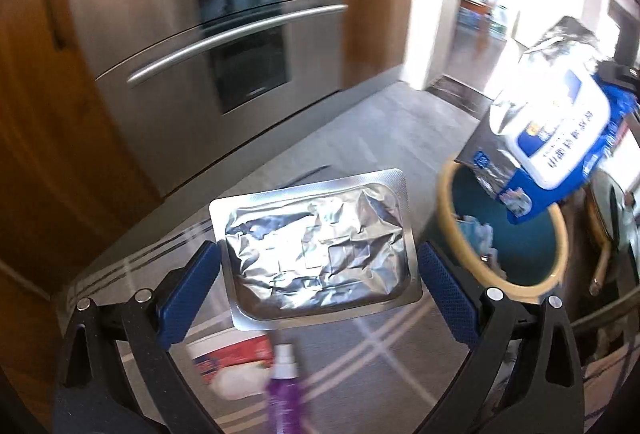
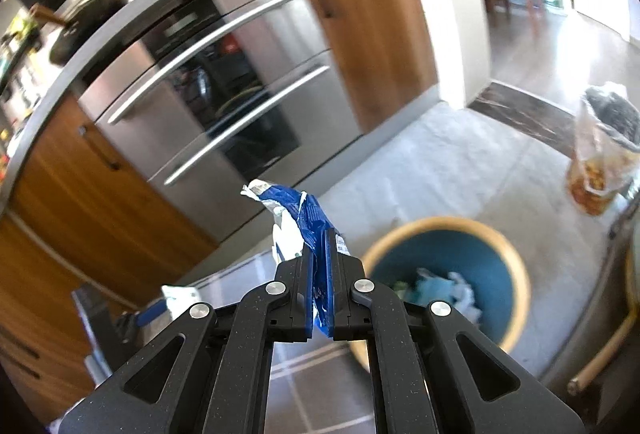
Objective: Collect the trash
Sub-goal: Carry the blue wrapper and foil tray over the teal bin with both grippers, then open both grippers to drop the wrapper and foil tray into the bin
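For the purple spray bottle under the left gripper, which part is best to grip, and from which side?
Grip the purple spray bottle around its purple body, below the narrow white spray head, probably from above. It appears to lie on the table, its sides free, though it is blurred.

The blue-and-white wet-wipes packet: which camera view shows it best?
The left wrist view: the blue-and-white wet-wipes packet shows its printed face above the round blue bin. The right wrist view shows only its crumpled edge inside the right gripper.
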`<act>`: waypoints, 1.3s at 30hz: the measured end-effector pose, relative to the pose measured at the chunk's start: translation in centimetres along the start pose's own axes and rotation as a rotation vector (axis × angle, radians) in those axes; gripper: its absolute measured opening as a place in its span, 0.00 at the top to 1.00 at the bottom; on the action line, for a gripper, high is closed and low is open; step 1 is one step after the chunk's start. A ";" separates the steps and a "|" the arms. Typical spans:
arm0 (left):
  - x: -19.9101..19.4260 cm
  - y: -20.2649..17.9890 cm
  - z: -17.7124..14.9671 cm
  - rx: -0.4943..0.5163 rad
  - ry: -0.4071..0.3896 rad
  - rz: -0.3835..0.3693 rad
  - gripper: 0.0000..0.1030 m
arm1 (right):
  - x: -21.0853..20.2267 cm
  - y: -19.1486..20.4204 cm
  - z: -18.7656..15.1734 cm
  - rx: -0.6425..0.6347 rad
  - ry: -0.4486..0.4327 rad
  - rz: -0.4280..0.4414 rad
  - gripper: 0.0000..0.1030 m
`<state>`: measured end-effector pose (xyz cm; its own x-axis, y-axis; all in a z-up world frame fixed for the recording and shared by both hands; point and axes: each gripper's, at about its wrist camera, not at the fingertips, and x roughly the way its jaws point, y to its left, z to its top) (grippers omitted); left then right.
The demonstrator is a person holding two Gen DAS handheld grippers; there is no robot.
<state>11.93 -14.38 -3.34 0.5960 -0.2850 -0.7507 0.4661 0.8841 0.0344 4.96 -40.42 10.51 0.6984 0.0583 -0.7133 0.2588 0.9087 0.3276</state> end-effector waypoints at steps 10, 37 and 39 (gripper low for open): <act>1.7 -9.6 0.3 0.210 -0.018 -0.131 0.06 | 1.9 -6.3 -0.1 0.050 0.037 -0.159 0.94; 7.6 -18.5 -0.2 0.388 0.037 -0.295 0.05 | 7.0 -12.8 -3.5 0.128 0.244 -0.234 0.82; 7.5 -18.6 -0.3 0.387 0.045 -0.296 0.05 | 6.6 -12.5 -3.1 0.121 0.217 -0.229 0.76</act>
<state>7.55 -32.87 -9.85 0.3767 -0.4797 -0.7924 0.8250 0.5627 0.0516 4.32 -50.13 -0.22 0.4581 -0.0429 -0.8879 0.4788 0.8535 0.2058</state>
